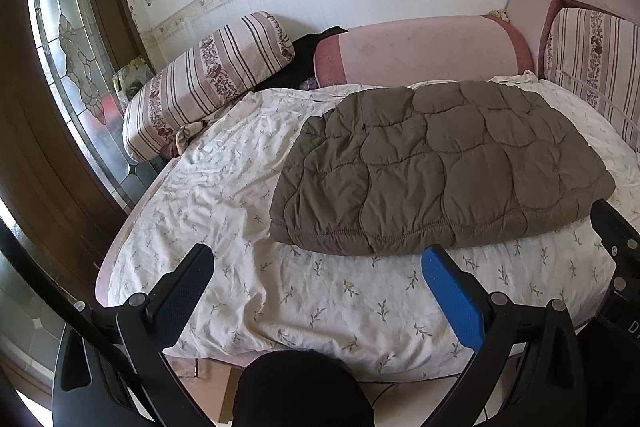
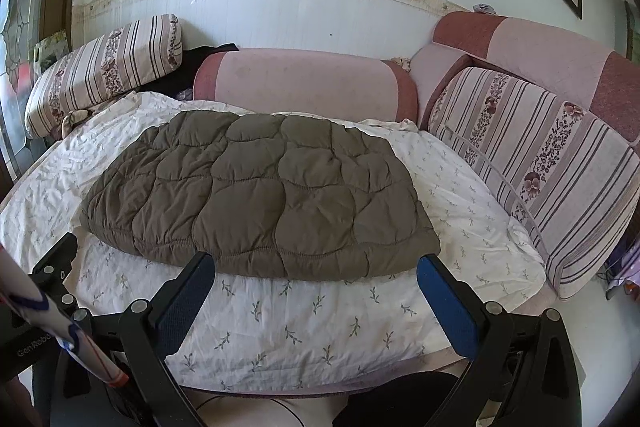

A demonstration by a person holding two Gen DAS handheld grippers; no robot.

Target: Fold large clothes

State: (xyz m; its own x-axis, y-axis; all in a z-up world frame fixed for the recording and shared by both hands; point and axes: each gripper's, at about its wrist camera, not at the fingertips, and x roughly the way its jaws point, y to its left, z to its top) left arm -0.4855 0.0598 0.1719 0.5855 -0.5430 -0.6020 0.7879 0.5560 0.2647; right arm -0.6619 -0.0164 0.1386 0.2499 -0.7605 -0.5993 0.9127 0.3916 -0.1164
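Observation:
A brown quilted padded garment (image 1: 436, 167) lies folded flat on a white floral sheet (image 1: 240, 219) over a sofa seat; it also shows in the right wrist view (image 2: 260, 187). My left gripper (image 1: 316, 259) is open and empty, held just short of the garment's near edge, towards its left half. My right gripper (image 2: 316, 267) is open and empty, its fingertips level with the garment's near edge, towards its right half. The right gripper's body (image 1: 616, 247) shows at the right edge of the left wrist view. The left gripper's body (image 2: 52, 275) shows at the left of the right wrist view.
A pink sofa backrest (image 2: 304, 83) runs behind the sheet. Striped floral cushions stand at the left (image 2: 104, 67) and right (image 2: 540, 163). A dark garment (image 1: 304, 55) lies behind the left cushion. A glass-panelled door (image 1: 68, 39) is at the far left.

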